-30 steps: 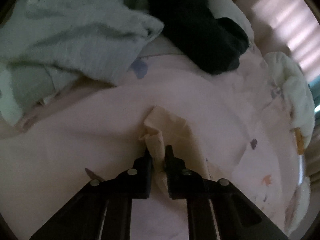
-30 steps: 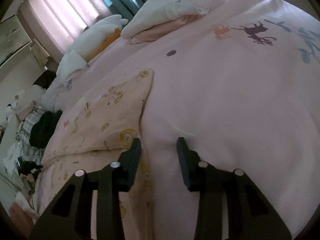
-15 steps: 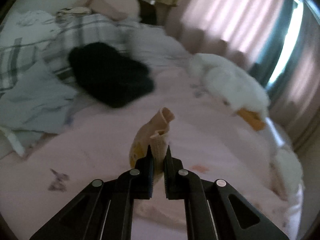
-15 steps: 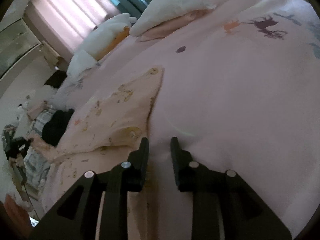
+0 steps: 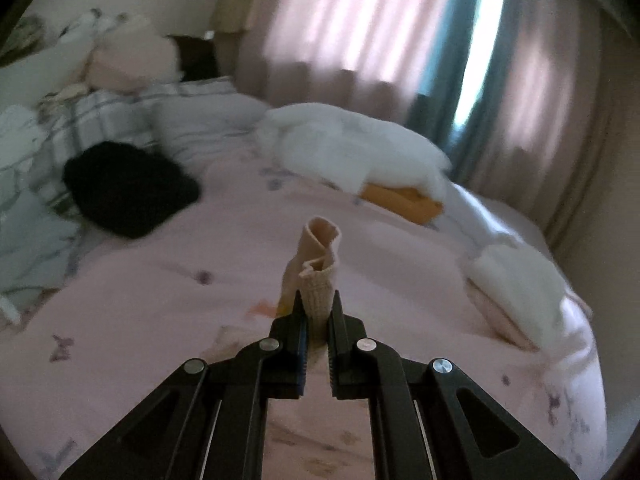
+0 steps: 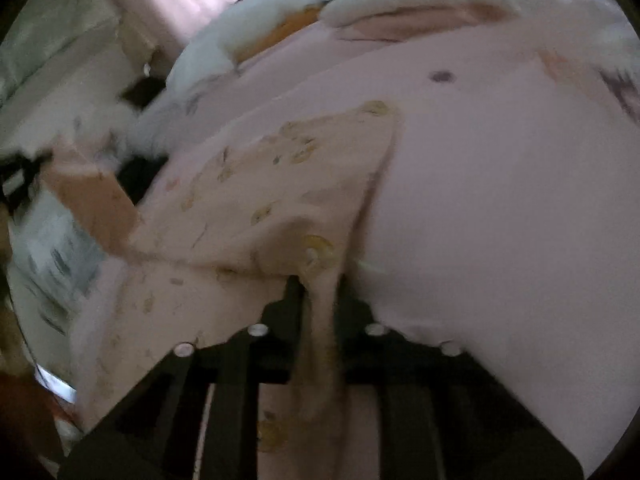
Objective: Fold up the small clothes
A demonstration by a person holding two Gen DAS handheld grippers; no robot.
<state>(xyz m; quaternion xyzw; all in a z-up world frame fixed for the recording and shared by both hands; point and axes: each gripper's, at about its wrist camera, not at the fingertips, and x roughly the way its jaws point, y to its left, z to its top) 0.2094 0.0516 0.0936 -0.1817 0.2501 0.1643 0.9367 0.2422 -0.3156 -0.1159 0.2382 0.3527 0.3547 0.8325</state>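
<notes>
Since a second ago my right tongs have closed on the garment, my left tongs still pinch its ribbed cuff above the bed, so I judge folding barely begun.

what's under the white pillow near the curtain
An orange cushion sticks out from under the white pillow, lying on the pink bedsheet. Only its front edge shows; how far back it runs is covered by the pillow.

Pale peach printed baby garment, one ribbed end lifted, rest spread on bed
</notes>
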